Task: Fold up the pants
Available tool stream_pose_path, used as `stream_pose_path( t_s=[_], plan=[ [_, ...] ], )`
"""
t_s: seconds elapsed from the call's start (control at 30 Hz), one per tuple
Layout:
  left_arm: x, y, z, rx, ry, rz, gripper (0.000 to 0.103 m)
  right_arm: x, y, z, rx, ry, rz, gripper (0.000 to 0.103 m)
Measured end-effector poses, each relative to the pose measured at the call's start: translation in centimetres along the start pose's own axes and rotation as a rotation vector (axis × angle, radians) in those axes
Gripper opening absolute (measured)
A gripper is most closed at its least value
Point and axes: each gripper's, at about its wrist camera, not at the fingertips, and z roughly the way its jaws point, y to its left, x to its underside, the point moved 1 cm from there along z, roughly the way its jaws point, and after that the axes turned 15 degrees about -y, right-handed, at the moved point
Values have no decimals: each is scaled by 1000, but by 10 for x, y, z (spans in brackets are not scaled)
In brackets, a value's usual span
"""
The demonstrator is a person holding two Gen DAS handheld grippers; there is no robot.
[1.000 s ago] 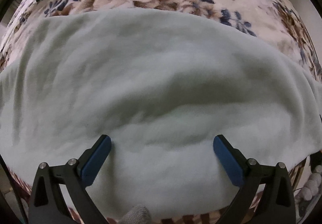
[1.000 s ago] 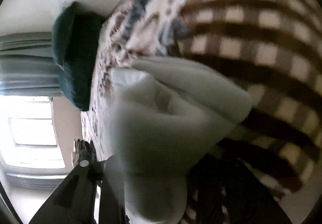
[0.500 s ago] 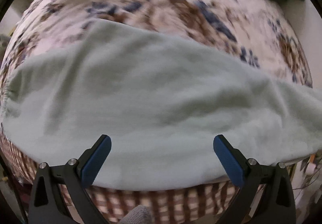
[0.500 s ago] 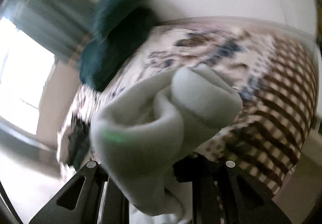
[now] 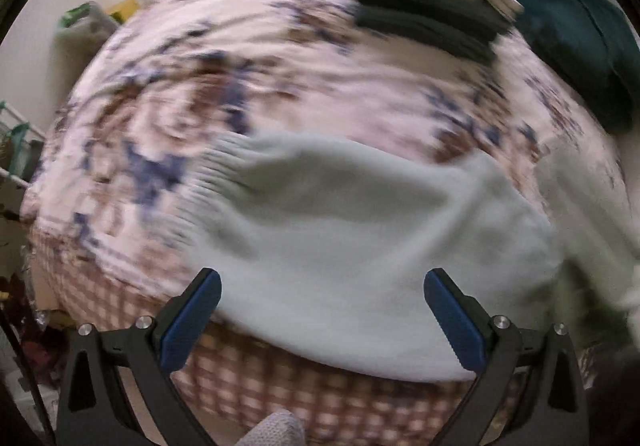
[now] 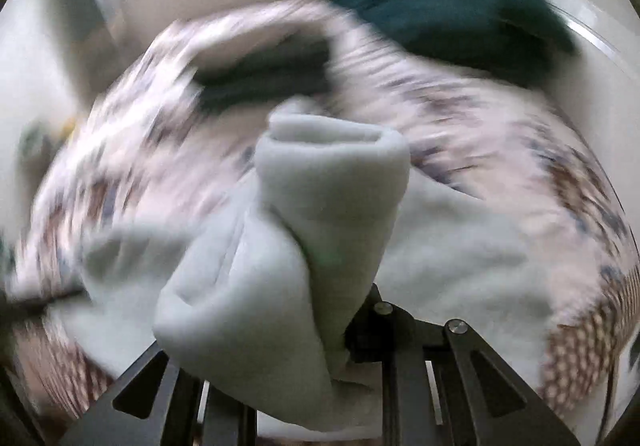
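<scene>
Pale mint fleece pants (image 5: pixel 340 226) lie across the near edge of a floral bed cover (image 5: pixel 200 65), with a ribbed end (image 5: pixel 208 181) at the left. My left gripper (image 5: pixel 322 278) hovers above them, pointing steeply down, open with nothing between its blue pads (image 5: pixel 192 318). In the right wrist view a bunched fold of the same pants (image 6: pixel 320 205) rises up from my right gripper (image 6: pixel 276 310). It is shut on that fold, and the cloth hides its fingertips. Both views are motion-blurred.
A stack of folded clothes (image 5: pixel 432 17), dark with a cream piece on top, sits at the far side of the bed. A dark teal blanket or pillow (image 5: pixel 580 37) lies beyond it to the right. A checked bed skirt (image 5: pixel 280 386) hangs below the near edge.
My left gripper has risen and swung away from the cloth, so much more of the bed and the ribbed end now show. My right gripper has turned with its bunch of fabric to face the bed.
</scene>
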Motion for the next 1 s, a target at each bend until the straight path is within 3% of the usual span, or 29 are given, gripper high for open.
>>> stream_pose_path(
  t_s=[0.1, 0.2, 0.27, 0.33, 0.4, 0.5, 0.6, 0.67, 0.77, 0.87, 1.0],
  plan=[
    [-12, 37, 7, -39, -25, -5, 103, 49, 81, 37, -42, 111, -155, 20],
    [-20, 52, 13, -36, -31, -24, 103, 79, 110, 56, -2, 160, -229, 23],
    [-24, 50, 15, -24, -33, -17, 103, 87, 112, 61, -10, 209, -229, 31],
    [-29, 43, 15, 7, -28, -14, 103, 79, 106, 52, -102, 255, -171, 57],
    [-36, 25, 17, 45, -16, 7, 103, 63, 81, 33, -229, 314, -20, 69],
    [-47, -20, 23, 142, 40, 69, 103, 44, 13, -2, -311, 316, 259, 69],
    [-55, -85, 28, 258, 91, 221, 103, 52, -78, -43, -175, 301, 499, 70],
    [-58, -142, 28, 326, 96, 375, 103, 75, -144, -61, -47, 321, 684, 70],
    [-53, -230, 33, 416, 119, 587, 103, 125, -213, -66, 39, 380, 961, 70],
    [-25, -315, 54, 518, 258, 796, 103, 179, -247, -55, 13, 436, 1221, 70],
    [24, -397, 91, 548, 432, 1005, 103, 228, -253, -39, -102, 453, 1467, 70]
  ],
)
